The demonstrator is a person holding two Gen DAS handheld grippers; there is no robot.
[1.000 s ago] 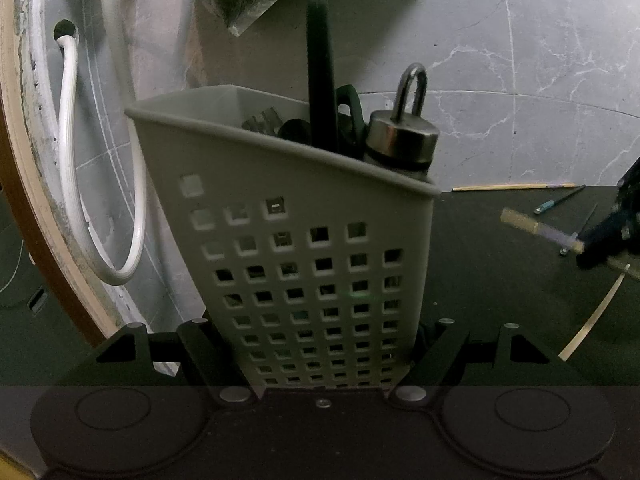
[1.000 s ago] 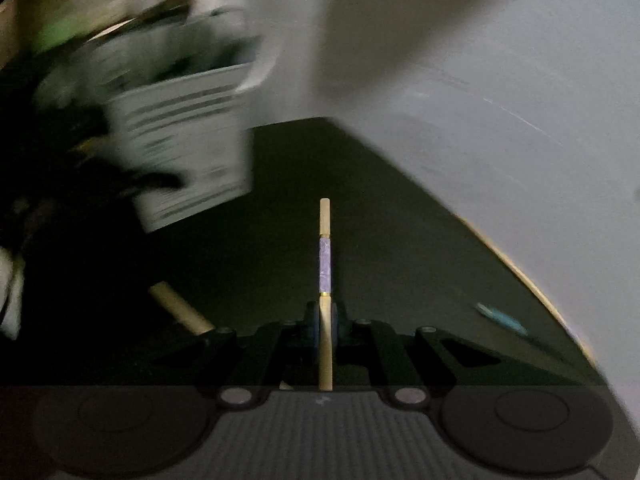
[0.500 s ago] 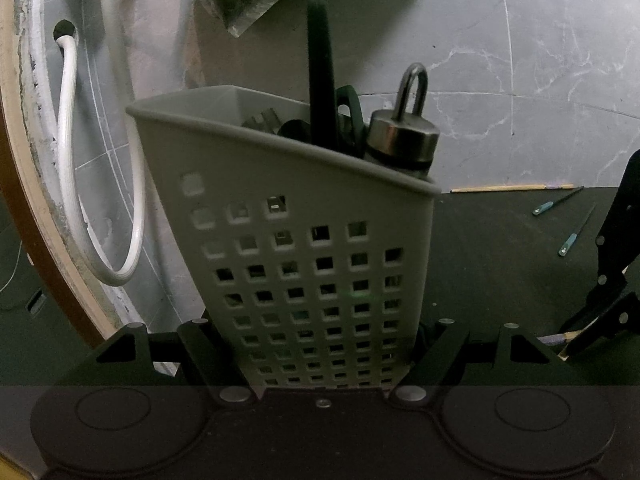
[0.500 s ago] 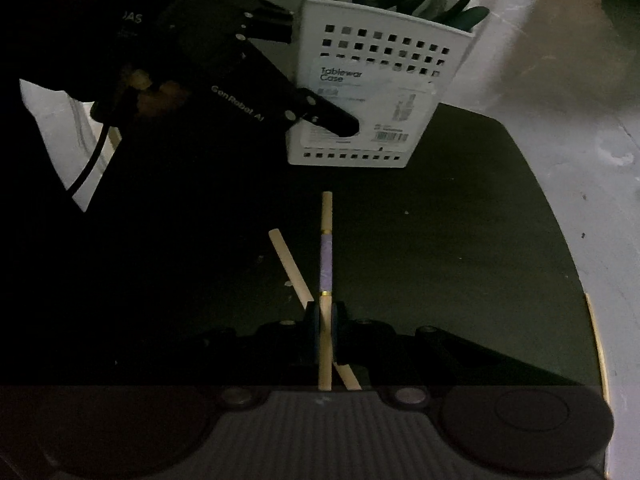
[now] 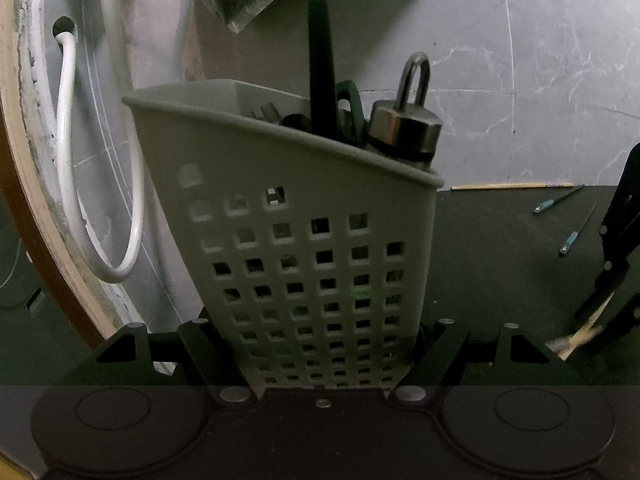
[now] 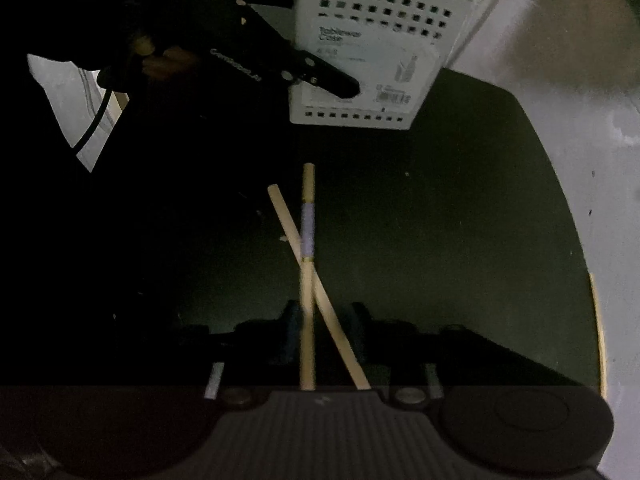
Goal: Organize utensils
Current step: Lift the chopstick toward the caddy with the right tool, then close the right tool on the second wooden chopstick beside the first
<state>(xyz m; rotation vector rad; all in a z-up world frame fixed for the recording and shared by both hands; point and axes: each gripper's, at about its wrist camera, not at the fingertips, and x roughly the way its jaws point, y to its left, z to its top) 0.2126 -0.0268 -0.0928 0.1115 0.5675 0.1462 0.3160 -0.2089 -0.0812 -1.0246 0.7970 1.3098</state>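
My right tongs [image 6: 326,316], just parted, straddle two crossed chopsticks [image 6: 308,216] on the dark tabletop [image 6: 460,240], their length pointing ahead at the white caddy [image 5: 304,248] that my left tongs [image 5: 324,340] clamp upright, well apart from them.

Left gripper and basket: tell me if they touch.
Touching. The left wrist view shows the left gripper clamping the basket on both sides, no gap.

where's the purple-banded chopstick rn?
Right wrist view, center: the purple-banded chopstick lies between the right gripper fingers, crossing a plain chopstick on the dark mat, pointing toward the white utensil caddy.
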